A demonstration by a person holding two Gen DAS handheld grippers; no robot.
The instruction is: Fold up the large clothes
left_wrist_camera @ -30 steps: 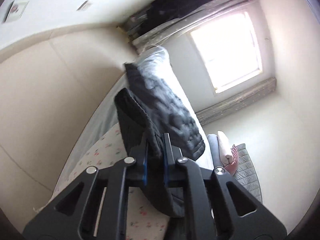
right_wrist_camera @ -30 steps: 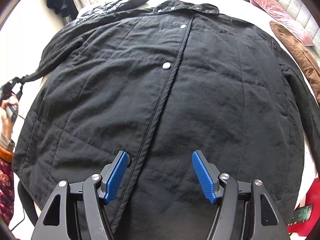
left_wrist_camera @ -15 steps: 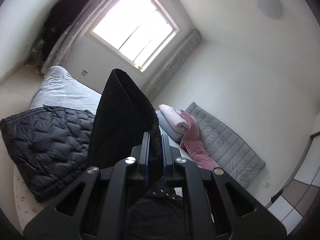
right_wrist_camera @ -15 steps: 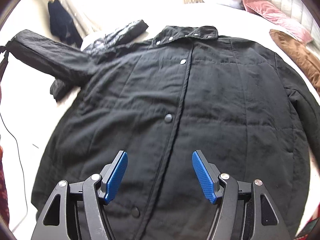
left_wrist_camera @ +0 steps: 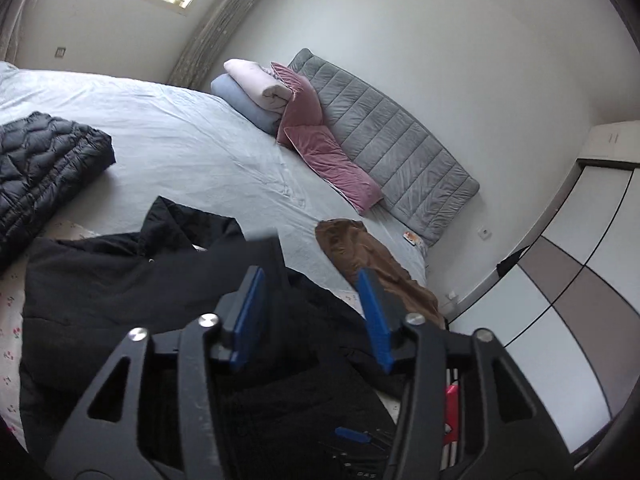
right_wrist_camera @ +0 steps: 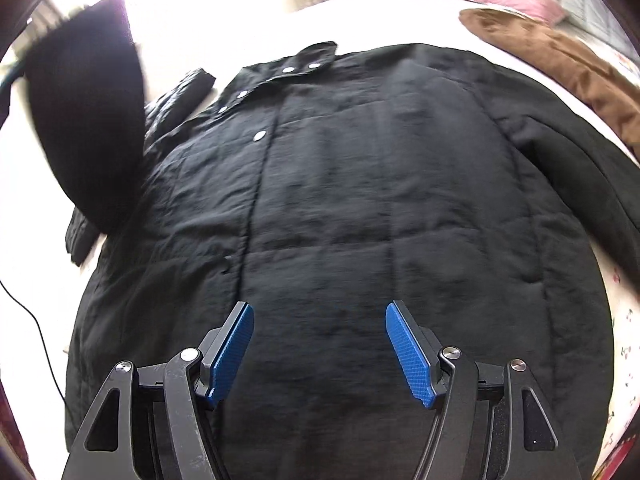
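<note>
The bed [left_wrist_camera: 192, 132] takes up most of what I see, its pale sheet bare toward the headboard [left_wrist_camera: 384, 136]. Spread flat across the near part lies the black coat [right_wrist_camera: 360, 200] I am folding, front up with its snaps closed, collar pointing away from me; laid out like this, I judge, so each sleeve can be turned in over the body. The sleeve [right_wrist_camera: 88, 112] on my left side stands raised and blurred at the edge of the right wrist view, and I cannot tell what holds it there. A quilted dark jacket [left_wrist_camera: 40, 168] rests beyond the coat's left shoulder, a brown garment [left_wrist_camera: 360, 252] beside its right one, both apart from my work.

My left gripper [left_wrist_camera: 310, 316] hangs over the coat's upper part, fingers spread wide with nothing between them. My right gripper [right_wrist_camera: 320, 352] hovers above the lower front, fingers equally apart and empty.

The hem is cut off beneath my right gripper, and the far right cuff runs out of view.
</note>
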